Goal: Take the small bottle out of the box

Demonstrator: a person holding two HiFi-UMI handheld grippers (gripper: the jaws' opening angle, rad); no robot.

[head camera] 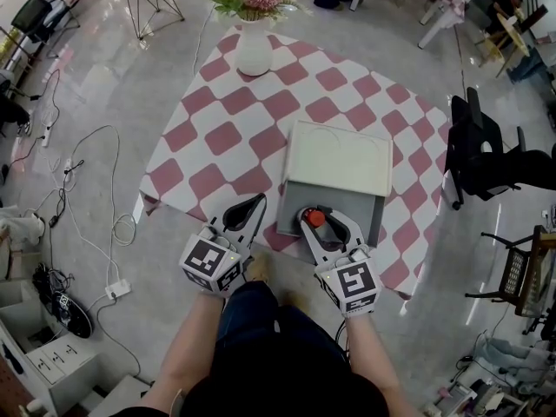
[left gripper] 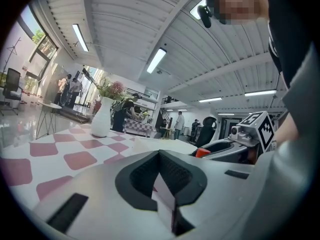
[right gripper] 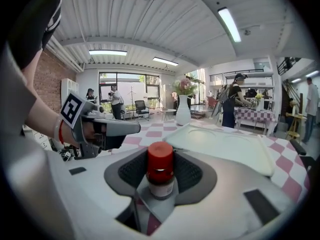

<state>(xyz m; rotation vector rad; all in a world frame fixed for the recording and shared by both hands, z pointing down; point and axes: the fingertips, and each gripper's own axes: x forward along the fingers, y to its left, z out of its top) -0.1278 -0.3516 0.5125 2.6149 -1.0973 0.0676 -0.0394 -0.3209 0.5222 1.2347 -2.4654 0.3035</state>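
Covering the table: a pink-and-white checked cloth (head camera: pixel 228 137) that hangs over the near edge
Box: the box (head camera: pixel 375 214) sits on the near part of the cloth and is open; its grey tray faces the person, and its cream lid (head camera: pixel 339 159) is laid back on the far side
Vase: a white vase (head camera: pixel 254 52) with flowers stands at the far end of the cloth, well apart from the box and not part of this job
Left gripper: the left gripper (left gripper: pixel 162 173) hangs just beside the box on its left, over the cloth; it is released, with the jaws apart and only the checked cloth showing through the gap
Right gripper: the right gripper (head camera: pixel 319 221) reaches into the near part of the tray, tilted a little downward, and is grasping the small bottle with a dark pad against each side
Small bottle: the small bottle (right gripper: pixel 160 170) has a red cap and a pale label, and stands upright between the right jaws; in the head view it lies inside the box's outline, and I cannot tell whether its base has left the tray floor
Done so far: the box is open, and the bottle has been reached and gripped
Left to do: raise the bottle above the tray wall and carry it out of the box; by my judgement the task is about halfway, since the grip is made but the bottle is not yet out
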